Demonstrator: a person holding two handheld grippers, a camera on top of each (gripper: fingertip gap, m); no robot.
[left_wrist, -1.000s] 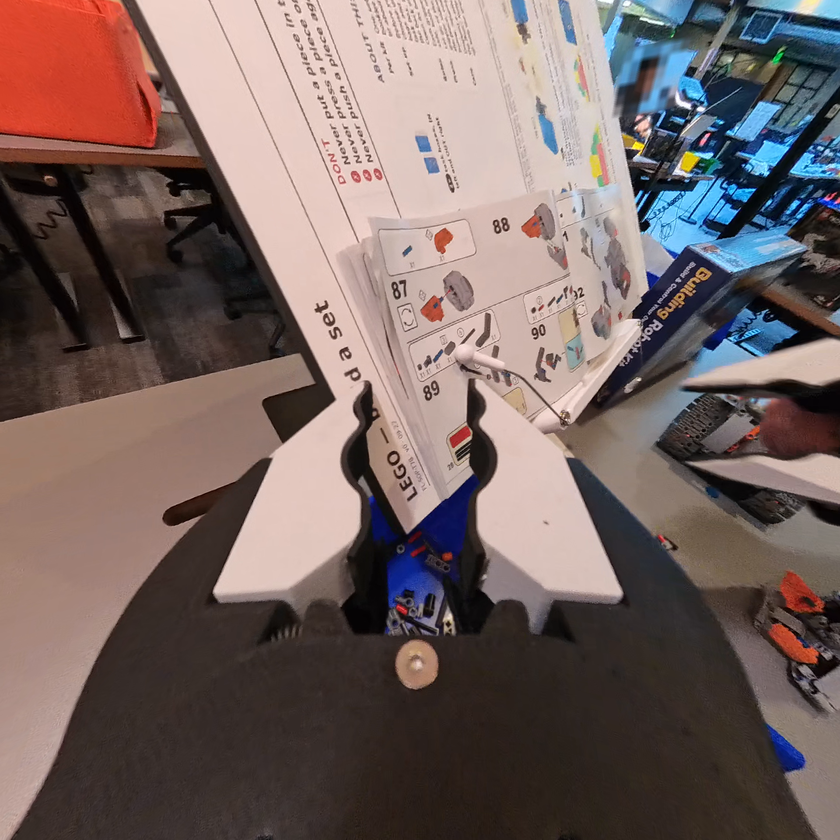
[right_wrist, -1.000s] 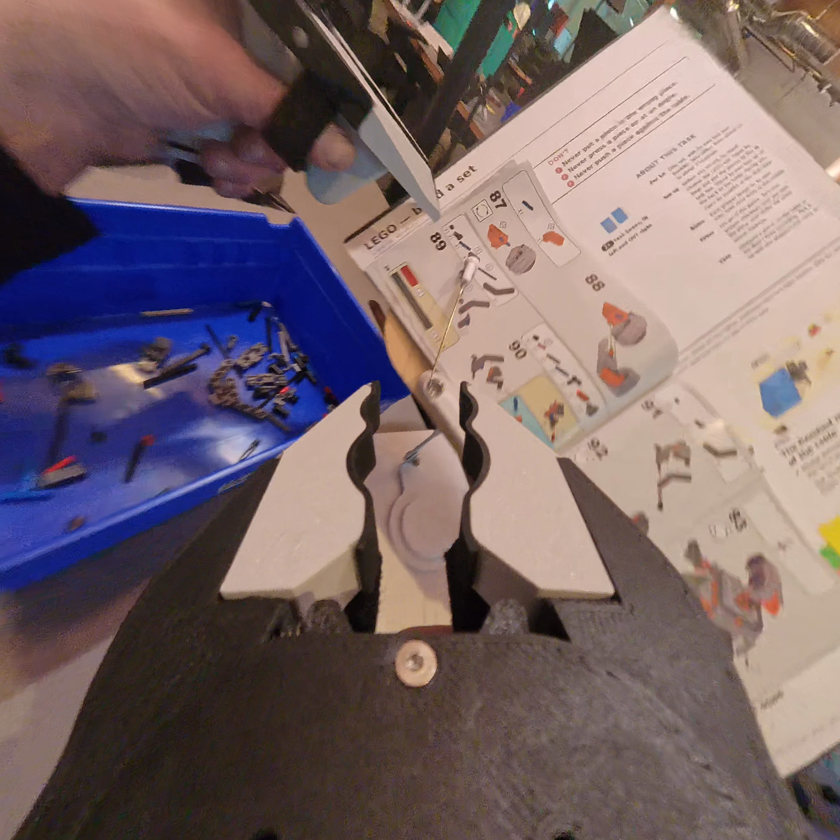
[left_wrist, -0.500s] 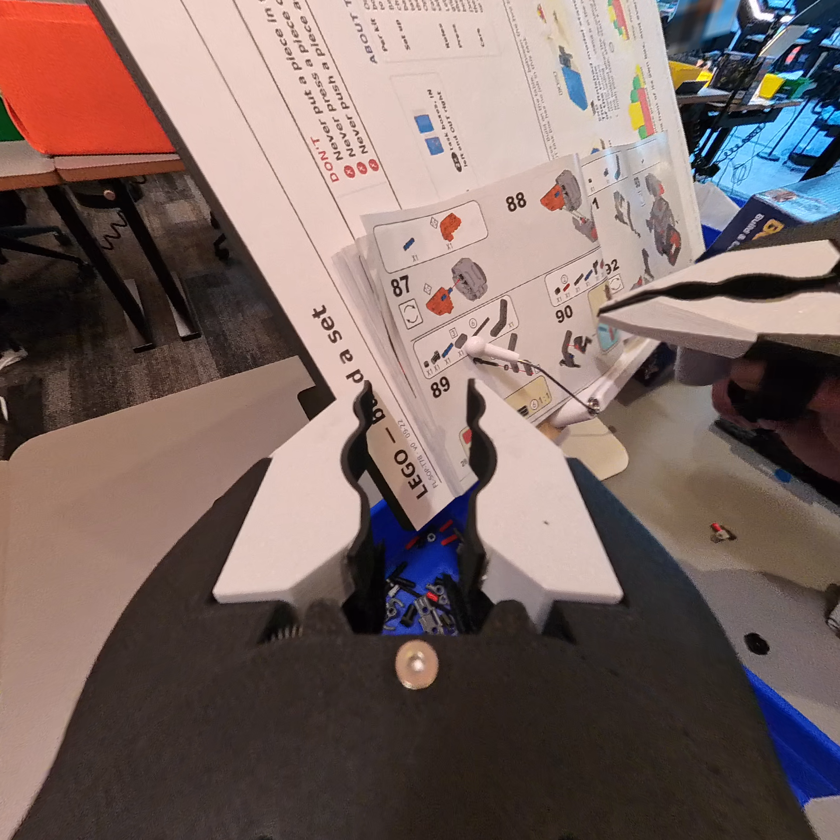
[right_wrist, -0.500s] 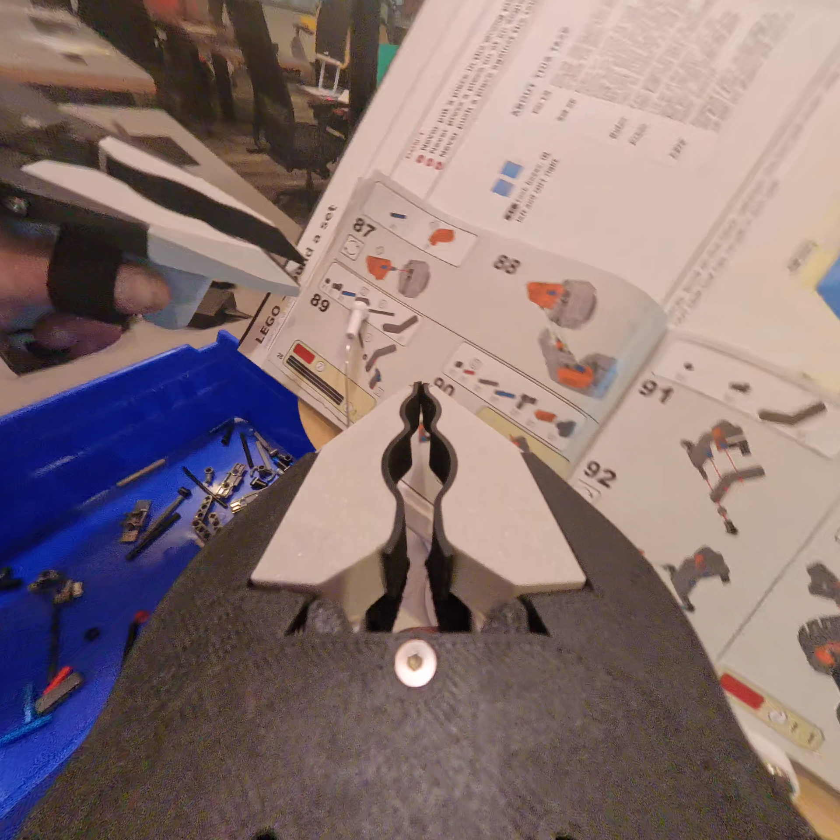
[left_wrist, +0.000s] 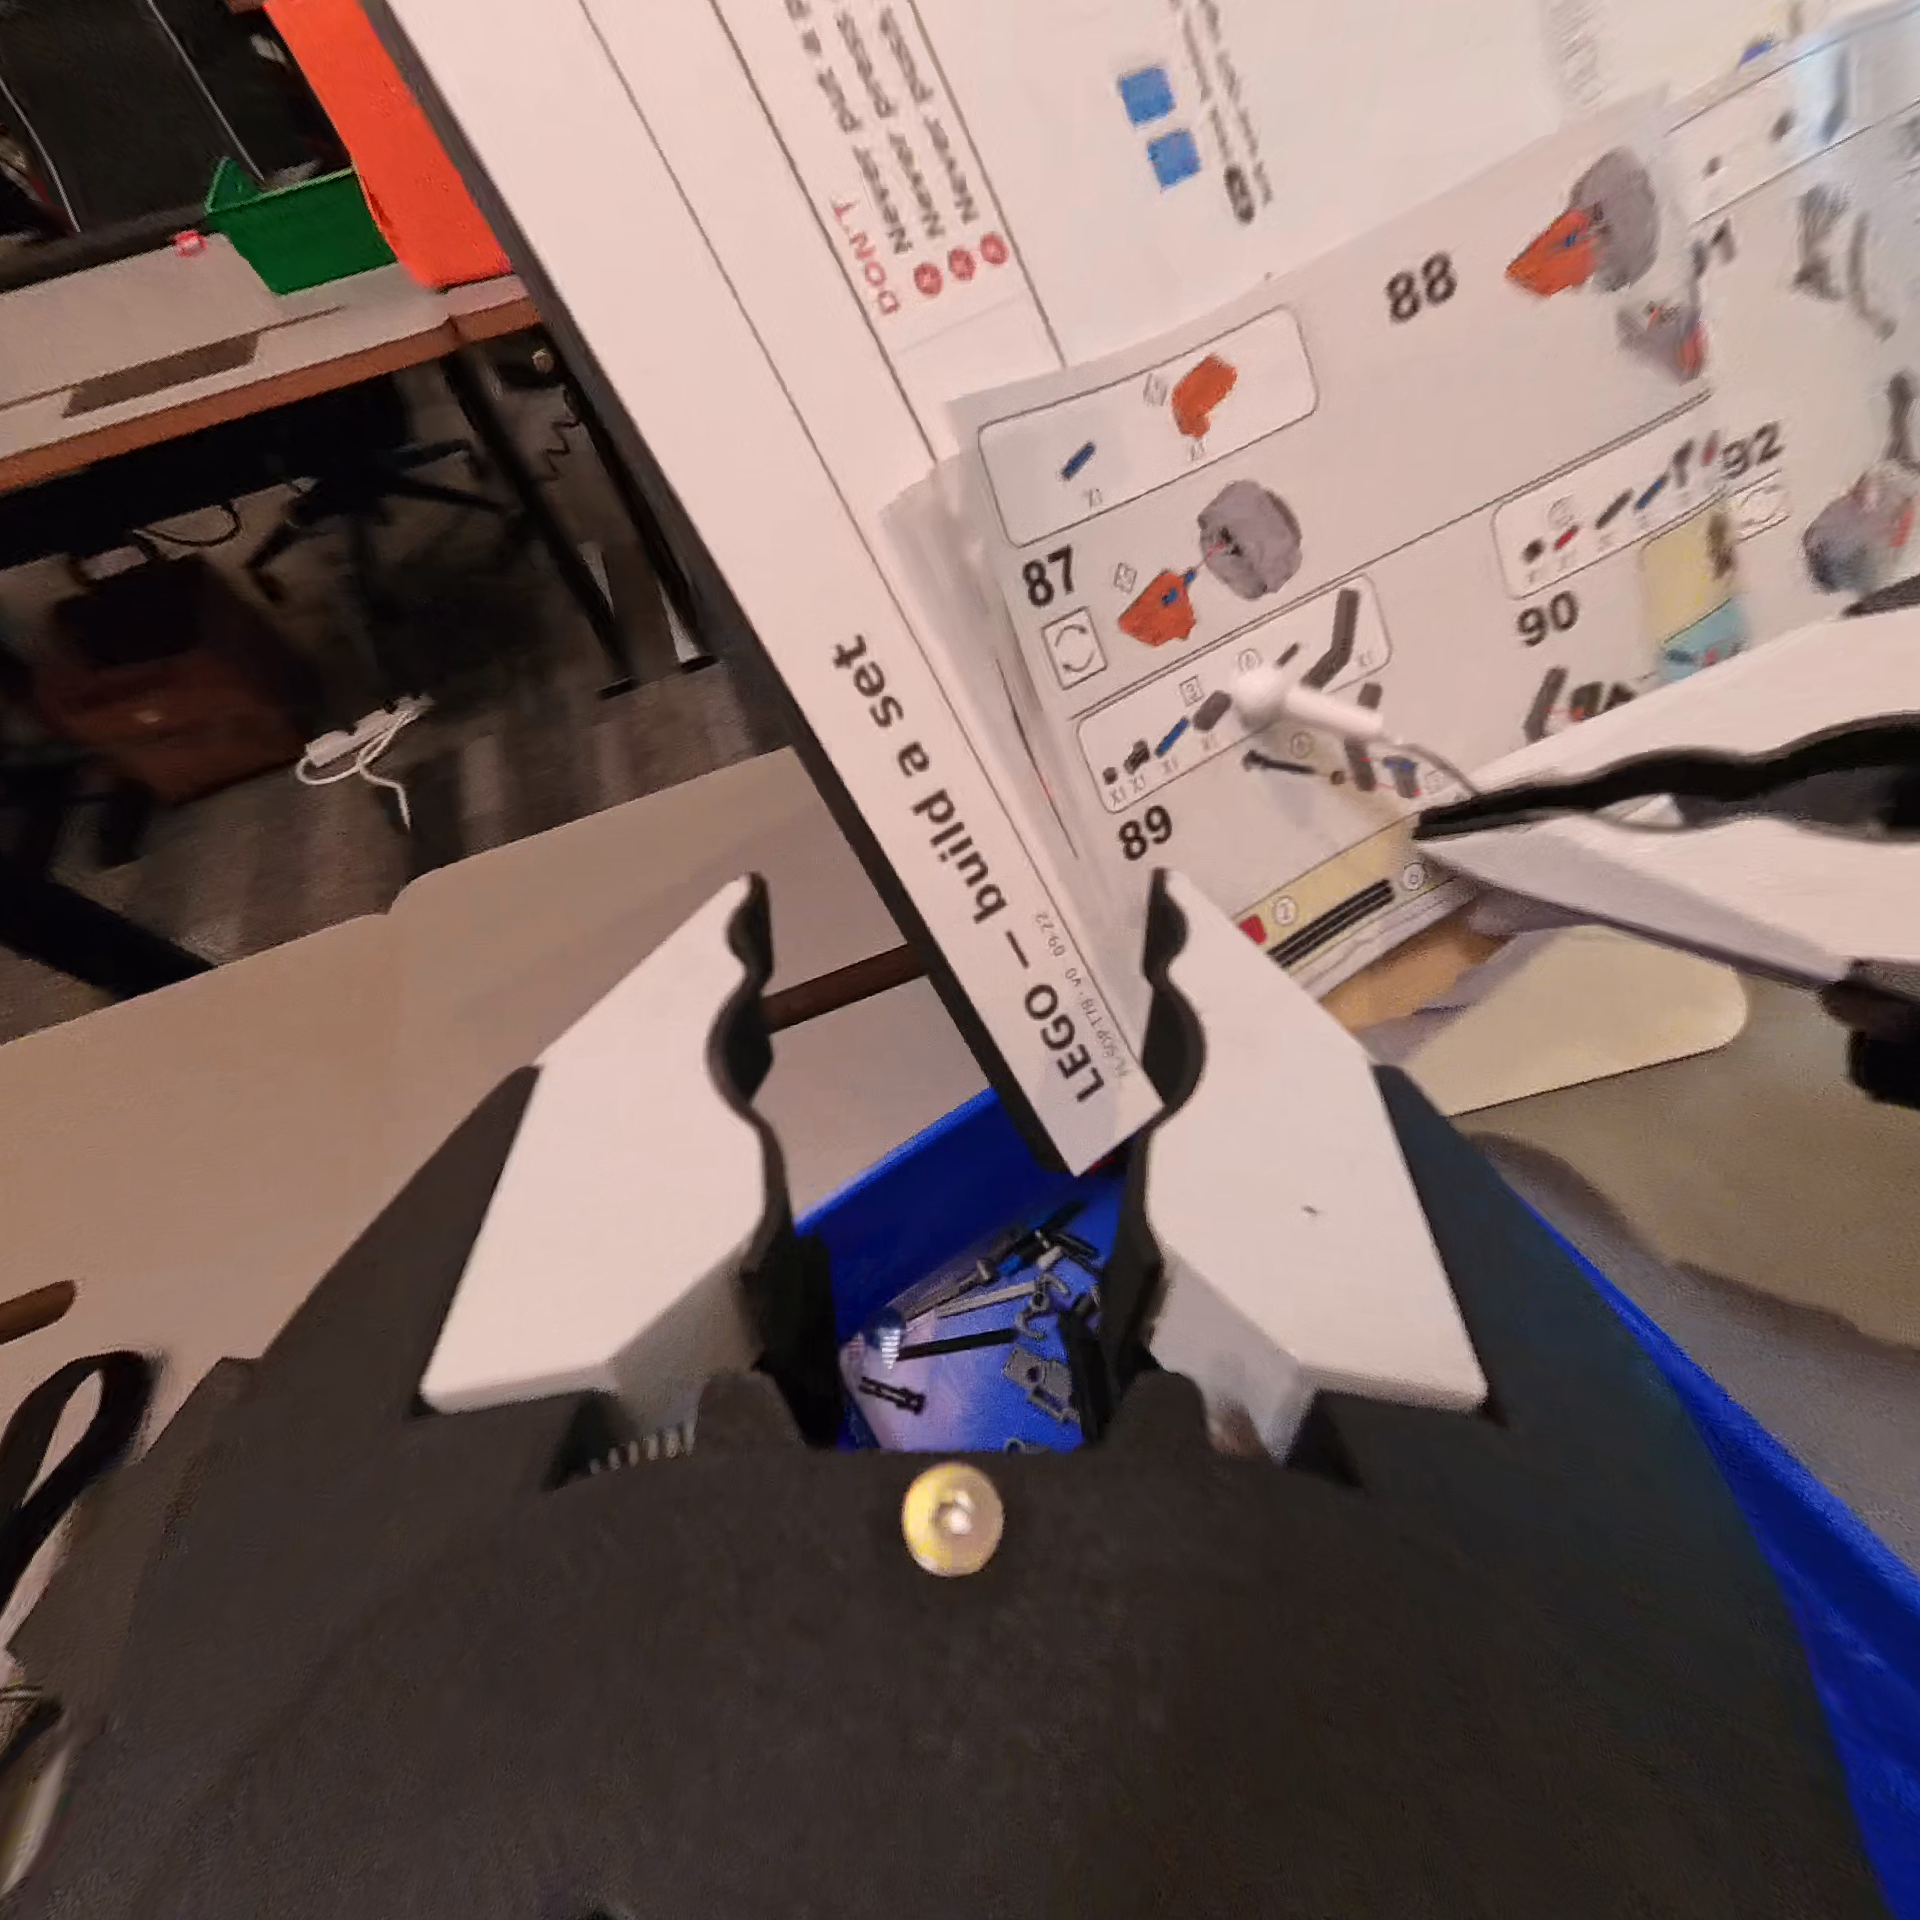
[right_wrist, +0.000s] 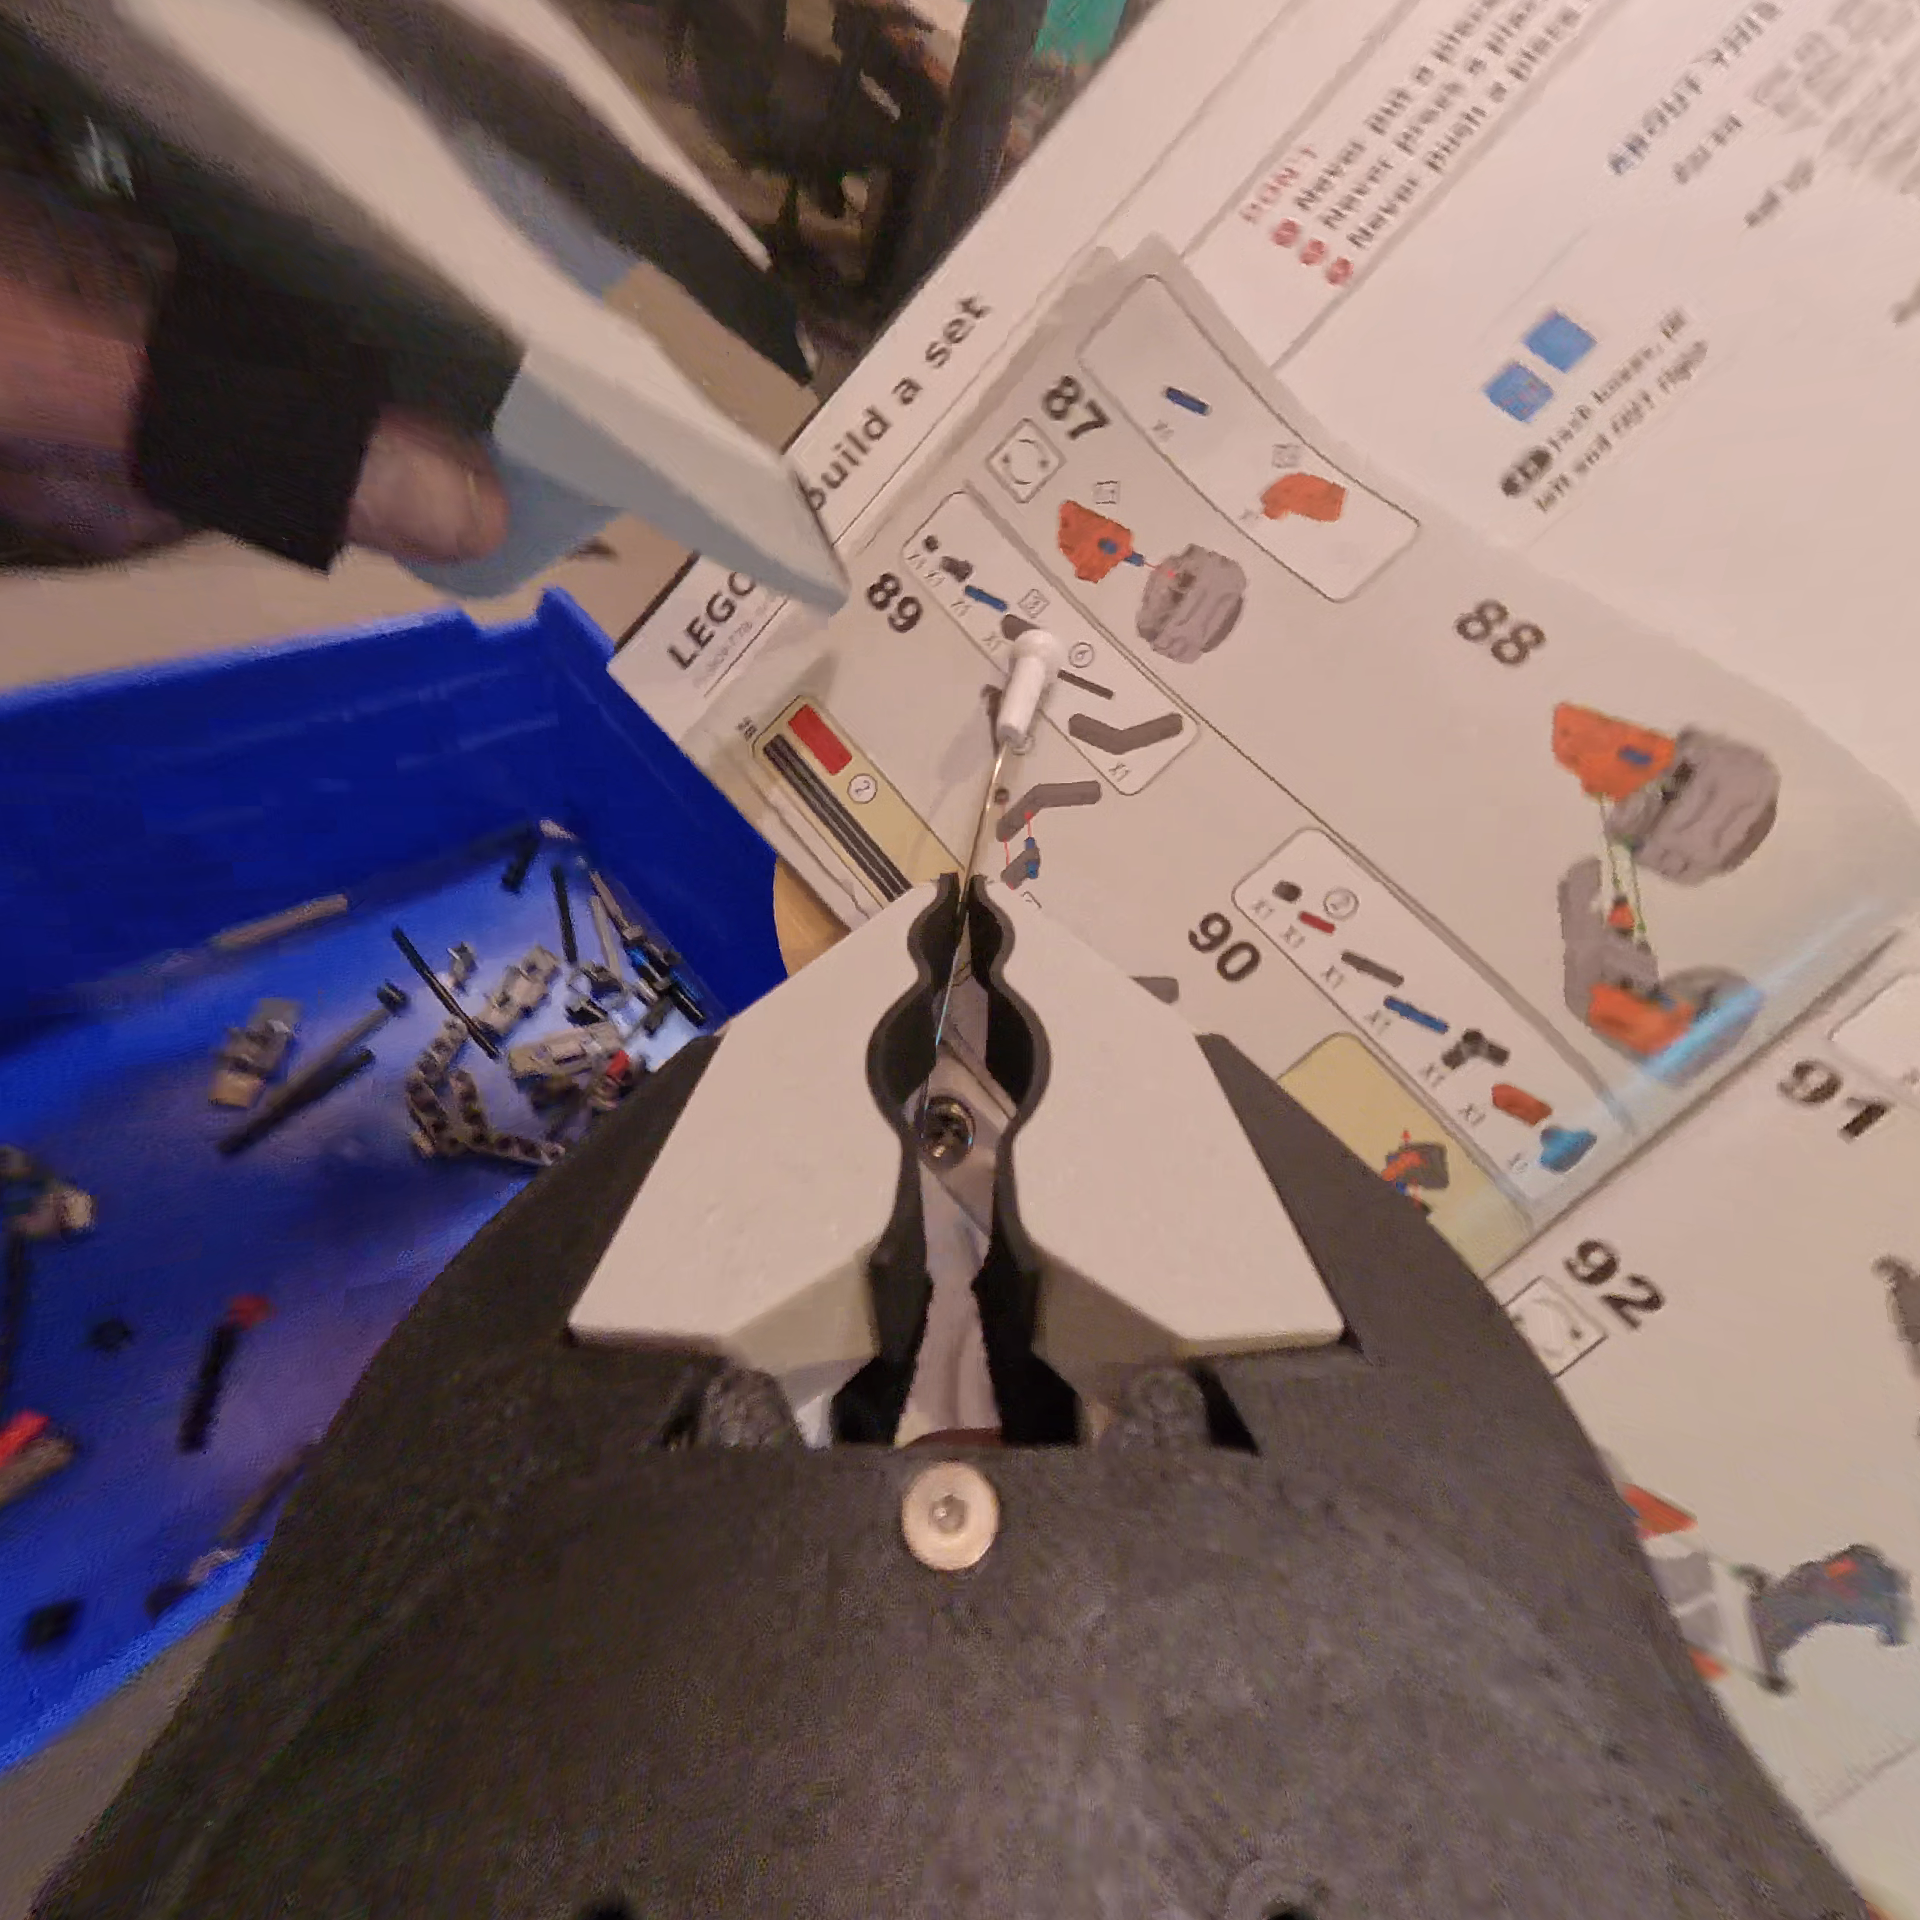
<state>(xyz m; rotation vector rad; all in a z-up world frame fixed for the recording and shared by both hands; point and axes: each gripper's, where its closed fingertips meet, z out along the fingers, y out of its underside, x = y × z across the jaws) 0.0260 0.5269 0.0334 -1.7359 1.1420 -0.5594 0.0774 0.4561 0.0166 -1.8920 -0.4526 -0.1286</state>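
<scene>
An open instruction booklet (left_wrist: 1351, 468) leans on a white printed board (left_wrist: 727, 312), held by a thin wire page holder with a white cap (left_wrist: 1299, 712). My left gripper (left_wrist: 956, 888) is open and empty above a blue bin (left_wrist: 904, 1174) of small grey and black parts, with the board's lower corner between its fingertips. My right gripper (right_wrist: 961, 891) is shut on the wire page holder (right_wrist: 987, 800) just below its white cap (right_wrist: 1029, 670), in front of the booklet (right_wrist: 1403, 779). The right gripper also shows at the right of the left wrist view (left_wrist: 1455, 826). The left gripper (right_wrist: 821, 592) shows in the right wrist view, blurred, in a gloved hand.
The blue bin (right_wrist: 312, 748) sits left of the book stand, whose beige base (left_wrist: 1558, 1029) rests on the grey table. An orange bin (left_wrist: 395, 156) and a green bin (left_wrist: 301, 223) stand on a table behind. A black strap (left_wrist: 62, 1455) lies at the left edge.
My right gripper has closed, from open to shut on the wire page holder, after swinging in toward the booklet. My left gripper has opened wider and come closer to the board's corner.
</scene>
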